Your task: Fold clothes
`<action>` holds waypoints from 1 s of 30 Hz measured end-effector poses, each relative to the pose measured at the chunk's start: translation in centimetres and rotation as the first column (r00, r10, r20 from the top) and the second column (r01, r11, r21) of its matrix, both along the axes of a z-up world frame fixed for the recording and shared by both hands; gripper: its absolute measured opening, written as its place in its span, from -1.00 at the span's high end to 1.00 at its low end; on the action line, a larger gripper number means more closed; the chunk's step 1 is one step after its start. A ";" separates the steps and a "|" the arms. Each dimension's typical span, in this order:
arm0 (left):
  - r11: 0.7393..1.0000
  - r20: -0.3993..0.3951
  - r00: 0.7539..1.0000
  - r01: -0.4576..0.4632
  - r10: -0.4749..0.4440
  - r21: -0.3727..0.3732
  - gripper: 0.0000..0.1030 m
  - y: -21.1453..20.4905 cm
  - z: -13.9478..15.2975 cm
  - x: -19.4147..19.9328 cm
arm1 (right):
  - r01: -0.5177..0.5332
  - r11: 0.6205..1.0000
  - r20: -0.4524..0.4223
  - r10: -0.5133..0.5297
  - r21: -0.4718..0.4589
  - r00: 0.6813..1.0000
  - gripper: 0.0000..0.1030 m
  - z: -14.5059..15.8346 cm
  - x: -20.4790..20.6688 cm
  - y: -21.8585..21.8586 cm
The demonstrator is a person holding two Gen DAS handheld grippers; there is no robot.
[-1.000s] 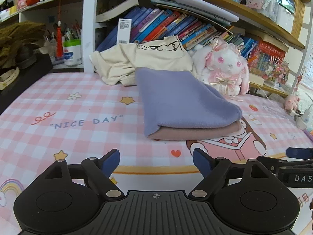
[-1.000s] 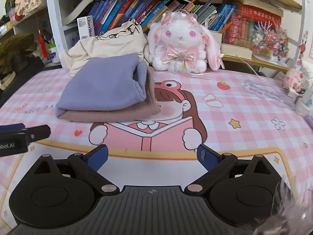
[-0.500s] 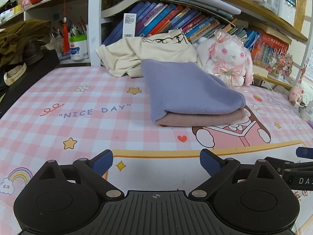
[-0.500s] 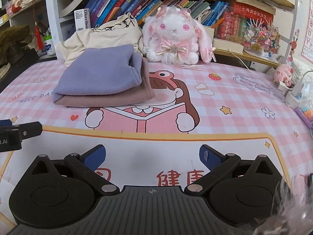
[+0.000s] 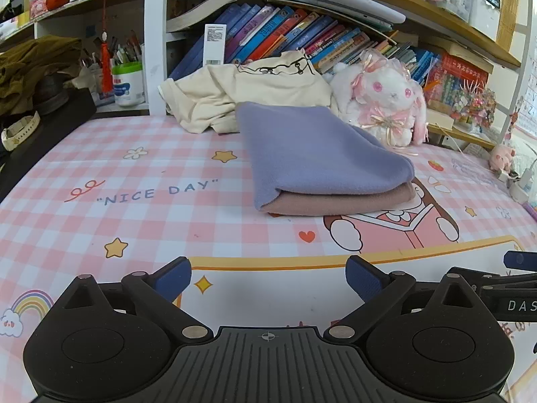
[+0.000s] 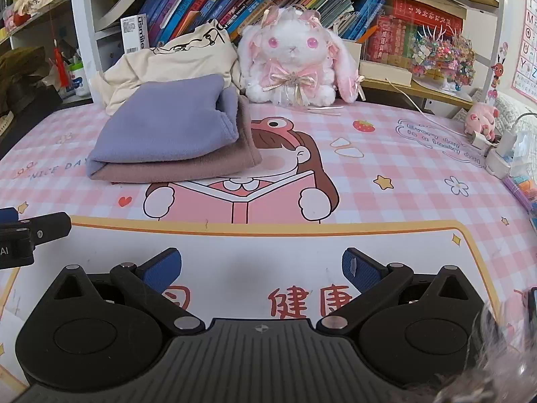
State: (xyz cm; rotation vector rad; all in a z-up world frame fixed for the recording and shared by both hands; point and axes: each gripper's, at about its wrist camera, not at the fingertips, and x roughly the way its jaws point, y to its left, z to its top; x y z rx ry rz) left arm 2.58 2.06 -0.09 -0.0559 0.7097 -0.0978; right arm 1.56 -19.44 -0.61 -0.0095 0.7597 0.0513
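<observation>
Left gripper (image 5: 268,277) over the printed desk mat (image 5: 141,181), jaws wide and just widened further, nothing between them; right gripper (image 6: 261,268) likewise spread wide and empty, well short of the clothes. Mid-mat: folded purple garment (image 5: 312,151) lies squarely on a folded dusty-pink garment (image 5: 339,203). Just behind, touching the stack: crumpled cream garment (image 5: 241,92); beside it a white plush rabbit (image 5: 382,100); books on the shelf (image 5: 268,33) at the back.
</observation>
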 end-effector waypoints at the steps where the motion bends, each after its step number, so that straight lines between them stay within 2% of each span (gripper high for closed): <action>1: 1.000 0.000 1.000 0.001 -0.001 0.000 -0.95 0.0 0.0 0.0 | -0.001 1.000 -0.001 0.001 -0.001 1.000 -1.00 0.0 0.0 0.0; 3: 1.000 0.000 1.000 0.000 0.000 0.001 -1.00 0.0 0.0 0.0 | -0.004 1.000 -0.001 0.004 -0.004 1.000 -1.00 0.0 0.0 0.1; 30: 1.000 -0.007 1.000 -0.004 0.004 0.012 -1.00 0.0 0.0 -0.1 | -0.015 1.000 -0.007 0.015 -0.010 1.000 -1.00 -0.2 0.0 0.3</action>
